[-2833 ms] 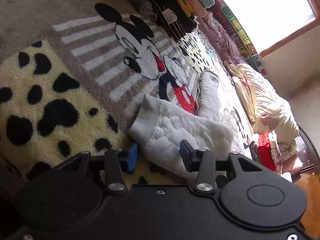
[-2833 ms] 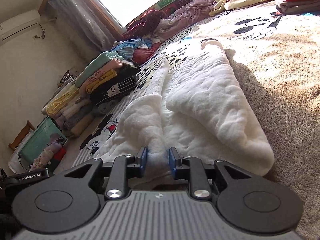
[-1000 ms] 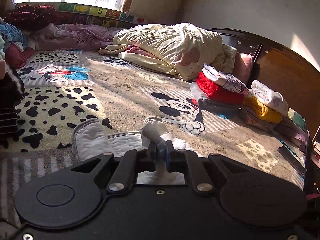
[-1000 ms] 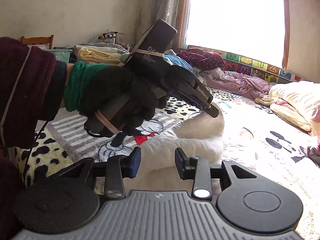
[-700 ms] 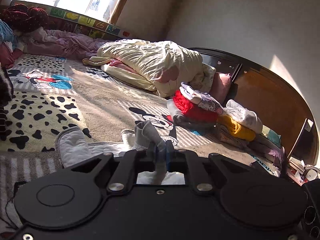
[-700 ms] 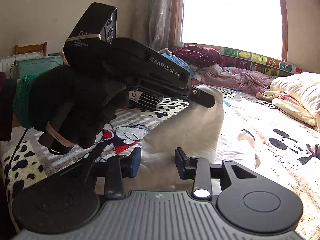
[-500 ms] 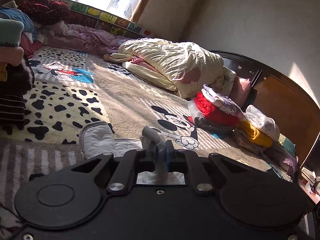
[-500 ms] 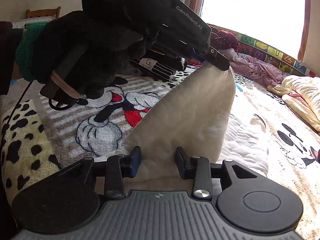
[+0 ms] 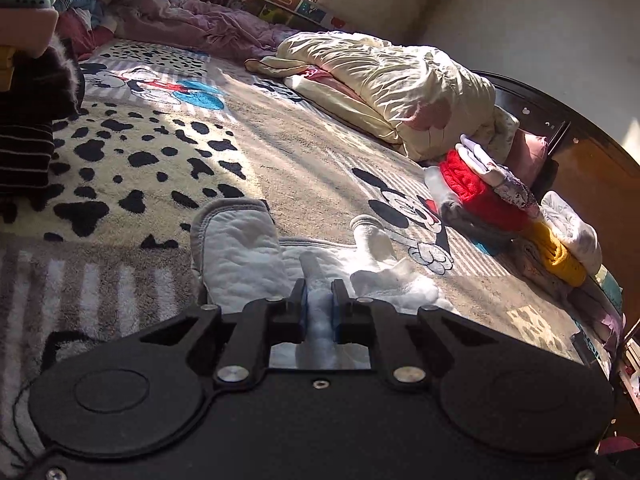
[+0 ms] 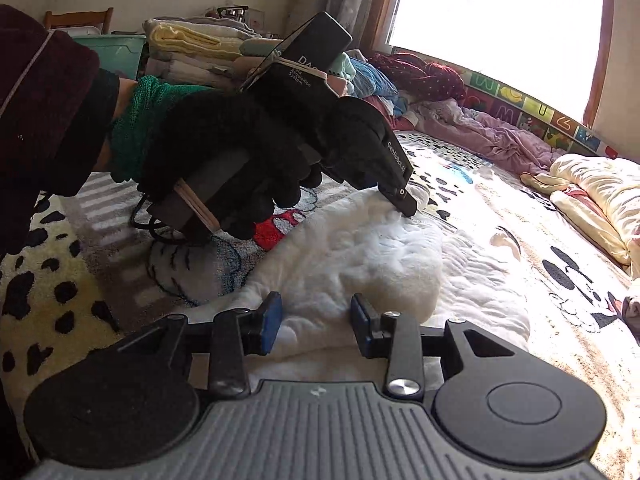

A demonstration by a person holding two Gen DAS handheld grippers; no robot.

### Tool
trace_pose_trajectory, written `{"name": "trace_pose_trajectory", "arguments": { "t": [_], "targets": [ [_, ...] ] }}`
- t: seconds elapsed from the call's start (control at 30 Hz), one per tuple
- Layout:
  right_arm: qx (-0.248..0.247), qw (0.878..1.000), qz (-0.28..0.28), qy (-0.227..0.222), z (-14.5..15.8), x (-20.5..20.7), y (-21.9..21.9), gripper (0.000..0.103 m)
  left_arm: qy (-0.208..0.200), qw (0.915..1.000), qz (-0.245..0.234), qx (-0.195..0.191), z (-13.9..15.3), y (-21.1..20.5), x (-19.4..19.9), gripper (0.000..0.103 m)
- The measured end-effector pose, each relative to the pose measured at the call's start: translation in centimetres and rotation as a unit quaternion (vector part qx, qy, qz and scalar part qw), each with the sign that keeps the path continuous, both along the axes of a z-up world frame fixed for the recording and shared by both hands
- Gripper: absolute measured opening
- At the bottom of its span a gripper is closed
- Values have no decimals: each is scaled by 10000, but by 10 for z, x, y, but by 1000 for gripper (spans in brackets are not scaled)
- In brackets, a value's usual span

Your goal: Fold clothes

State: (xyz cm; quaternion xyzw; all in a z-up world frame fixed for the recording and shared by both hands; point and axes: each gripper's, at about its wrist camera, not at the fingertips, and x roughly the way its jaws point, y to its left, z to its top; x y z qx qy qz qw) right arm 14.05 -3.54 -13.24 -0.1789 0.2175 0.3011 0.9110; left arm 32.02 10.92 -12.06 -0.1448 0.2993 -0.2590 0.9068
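A white quilted garment [image 10: 360, 256] lies on the Mickey Mouse blanket [image 9: 132, 168] on the bed. My left gripper [image 9: 319, 306] is shut on a fold of the white garment [image 9: 240, 252], low over the bed. In the right wrist view the left gripper [image 10: 404, 200] is held by a black-gloved hand [image 10: 248, 152] and pins the folded-over edge down onto the garment. My right gripper [image 10: 316, 320] is open and empty, its blue pads just above the near edge of the garment.
A stack of folded clothes, red [image 9: 476, 188] and yellow [image 9: 560, 256], sits at the right by the dark headboard [image 9: 592, 160]. A cream duvet [image 9: 400, 80] lies beyond. Another clothes pile [image 9: 28, 92] is at the left. A green bin [image 10: 116, 48] stands behind.
My left gripper came down with the garment's edge, laying the lifted flap flat over the rest. My right gripper, earlier shut on the garment, stayed open and near the front edge.
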Motion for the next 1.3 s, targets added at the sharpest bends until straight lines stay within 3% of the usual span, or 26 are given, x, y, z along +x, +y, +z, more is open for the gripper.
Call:
{"name": "trace_pose_trajectory", "arguments": {
  "t": [0.1, 0.2, 0.3, 0.33, 0.4, 0.5, 0.6, 0.67, 0.7, 0.77, 0.8, 0.87, 1.0, 1.13, 1.23, 1.27, 1.3],
  "targets": [
    [19, 9999, -70, -144, 3, -5, 0, 39, -331, 9974, -383, -512, 13, 5, -15, 7],
    [41, 9992, -100, -373, 6, -12, 1, 44, -777, 9791, -883, -1660, 30, 20, -33, 7],
    [-2, 9988, -97, -475, 6, -16, 2, 45, -911, 9590, -1400, -2289, 40, 22, -42, 7],
    [-6, 9989, -95, -459, 5, -15, 2, 45, -883, 9572, -1522, -2299, 39, 19, -42, 7],
    [11, 9990, -119, -435, 5, -14, 0, 46, -697, 9603, -1599, -2177, 33, 12, -34, 7],
    [1, 9988, -191, -441, 5, -15, 1, 48, -282, 9805, -1071, -1622, 15, 5, -12, 7],
    [-68, 9989, -250, -381, 2, -13, 3, 49, -89, 9907, -507, -1260, 6, 5, 6, 7],
    [-78, 9990, -289, -330, 1, -12, 2, 49, 185, 9985, -114, -496, 2, -3, 15, 7],
    [-66, 9990, -303, -314, 1, -11, 2, 49, 317, 9994, 79, -122, 1, -7, 19, 7],
    [-33, 9991, -332, -253, 0, -9, 1, 49, 376, 9985, 296, 251, -2, -8, 19, 11],
    [-10, 9991, -350, -226, 0, -8, 1, 50, 317, 9987, 320, 239, -1, -6, 16, 11],
    [32, 9991, -372, -176, -1, -9, 0, 50, 167, 9977, 571, 336, 4, -2, 11, 27],
    [227, 9986, -474, 20, -1, -6, -5, 54, -174, 9957, 860, 302, 23, 12, -7, 28],
    [491, 9971, -534, 238, 2, -1, -13, 55, -476, 9977, 452, 195, 41, 13, -46, 25],
    [688, 9957, -537, 320, 7, -2, -18, 50, -397, 9963, -76, 757, 32, -7, -67, 19],
    [748, 9951, -557, 338, 9, -3, -20, 41, -217, 9931, -20, 1151, 22, -14, -65, 18],
    [808, 9944, -577, 356, 11, -4, -22, 38, -79, 9940, 5, 1087, 11, -14, -62, 18]
  ]
}}
